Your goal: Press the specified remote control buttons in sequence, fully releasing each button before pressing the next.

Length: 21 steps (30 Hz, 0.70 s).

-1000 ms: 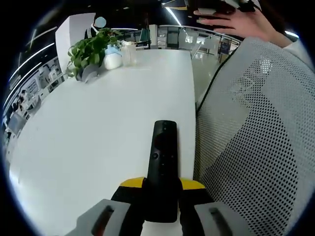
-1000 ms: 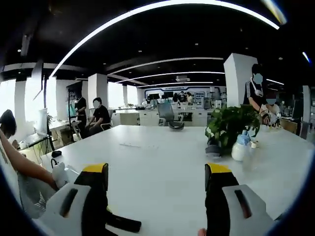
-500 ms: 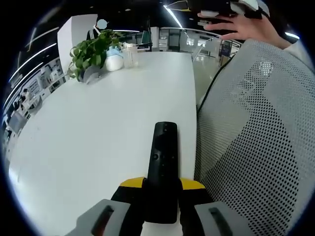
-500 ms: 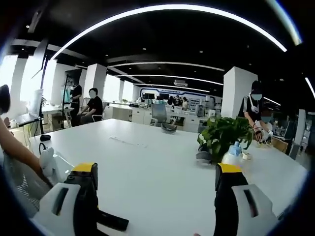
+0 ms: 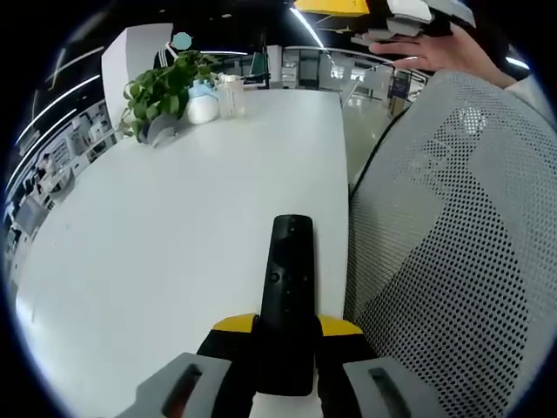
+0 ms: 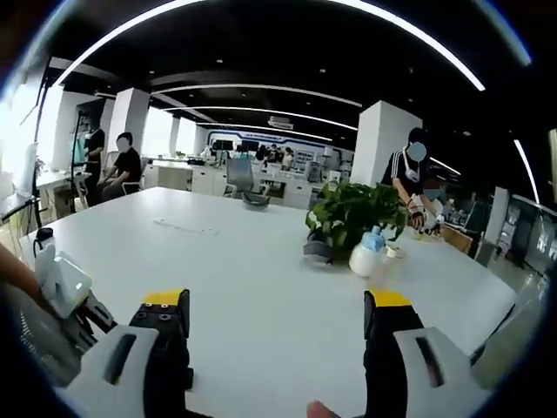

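Observation:
A black remote control (image 5: pixel 290 279) lies lengthwise along the white table (image 5: pixel 174 226), pointing away from me. My left gripper (image 5: pixel 288 329) is shut on its near end, with a yellow-tipped jaw pressed to each side. High in the left gripper view, a hand (image 5: pixel 435 48) holds my right gripper (image 5: pixel 374 10) above the chair. In the right gripper view, my right gripper (image 6: pixel 274 344) stands open over the table (image 6: pixel 261 279) with nothing between its jaws. My left gripper (image 6: pixel 61 283) shows at that view's left edge.
A white mesh chair back (image 5: pixel 444 252) stands close along the table's right edge. A potted plant (image 5: pixel 161 87) (image 6: pixel 348 213) with a white bottle (image 6: pixel 364 257) and clear cups sits at the far end. Several people stand or sit in the office behind.
The right gripper's view has swung, so the plant now sits nearer its centre and the remote has dropped out of its bottom. The left gripper and remote have not moved.

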Each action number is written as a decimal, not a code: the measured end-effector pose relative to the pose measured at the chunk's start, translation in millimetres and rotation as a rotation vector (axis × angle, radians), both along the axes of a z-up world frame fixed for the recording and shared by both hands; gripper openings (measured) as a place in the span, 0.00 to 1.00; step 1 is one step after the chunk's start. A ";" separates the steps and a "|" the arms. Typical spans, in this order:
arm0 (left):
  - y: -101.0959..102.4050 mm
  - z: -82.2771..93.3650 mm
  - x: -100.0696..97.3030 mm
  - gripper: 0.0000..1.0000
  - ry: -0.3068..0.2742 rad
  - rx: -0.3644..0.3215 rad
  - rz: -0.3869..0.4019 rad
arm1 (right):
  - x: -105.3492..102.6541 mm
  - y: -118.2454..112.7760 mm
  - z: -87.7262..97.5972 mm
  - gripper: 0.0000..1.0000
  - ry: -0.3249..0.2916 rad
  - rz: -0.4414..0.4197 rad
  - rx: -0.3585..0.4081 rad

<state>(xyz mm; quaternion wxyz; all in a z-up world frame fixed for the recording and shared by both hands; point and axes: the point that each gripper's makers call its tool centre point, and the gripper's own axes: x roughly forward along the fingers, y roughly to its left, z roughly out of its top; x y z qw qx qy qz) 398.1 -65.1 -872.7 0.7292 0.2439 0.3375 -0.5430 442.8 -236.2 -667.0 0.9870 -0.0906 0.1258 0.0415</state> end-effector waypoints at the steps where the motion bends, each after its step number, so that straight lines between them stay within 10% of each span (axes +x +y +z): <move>1: 0.0 0.1 -0.1 0.24 -0.001 0.003 -0.003 | -0.2 0.0 -0.4 0.85 0.002 0.001 0.008; 21: 1.6 0.2 14.4 0.24 -0.012 0.106 -0.062 | -2.3 -1.5 -17.3 0.73 0.102 0.001 -0.004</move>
